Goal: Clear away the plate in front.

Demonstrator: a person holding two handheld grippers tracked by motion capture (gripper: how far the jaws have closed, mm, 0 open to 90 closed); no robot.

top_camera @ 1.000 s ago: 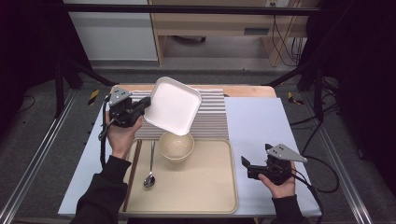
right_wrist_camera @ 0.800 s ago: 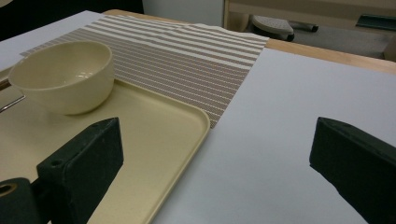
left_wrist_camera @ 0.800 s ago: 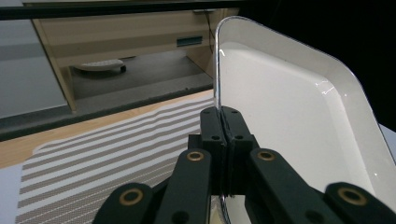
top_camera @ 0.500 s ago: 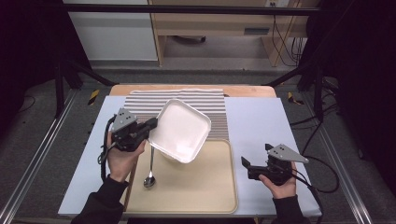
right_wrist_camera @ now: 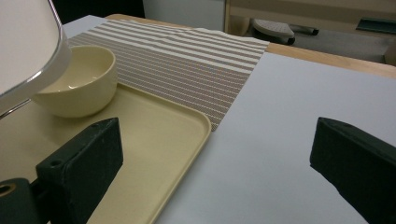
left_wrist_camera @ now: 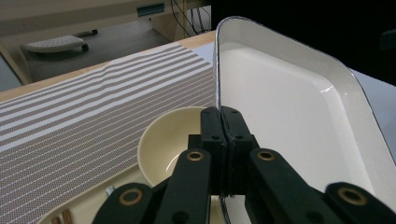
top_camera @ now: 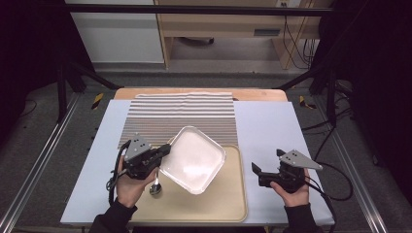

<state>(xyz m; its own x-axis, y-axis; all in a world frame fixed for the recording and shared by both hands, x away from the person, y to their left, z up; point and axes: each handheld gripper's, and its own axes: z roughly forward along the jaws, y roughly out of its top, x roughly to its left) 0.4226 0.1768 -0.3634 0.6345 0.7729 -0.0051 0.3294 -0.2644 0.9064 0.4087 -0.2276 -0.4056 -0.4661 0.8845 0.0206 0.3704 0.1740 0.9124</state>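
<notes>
Since a second ago, the left gripper [top_camera: 163,151] has carried the white plate [top_camera: 194,158] down and toward the person, so it now hangs over the tray [top_camera: 228,213] and covers the bowl [left_wrist_camera: 163,140] in the high view. Its jaws are shut tight on the plate's rim, and the plate tilts up on its edge in the left gripper view. The bowl sits on the tray, right under the plate. The spoon [top_camera: 155,188] lies on the tray just by the left hand. The right gripper [top_camera: 256,171] rests on the table beside the tray, jaws wide apart, holding nothing. I think the plate is being moved to a spot on the tray. Next it must go down flat, clear of the bowl and spoon. Most of the spoon is hidden by the hand and plate.
</notes>
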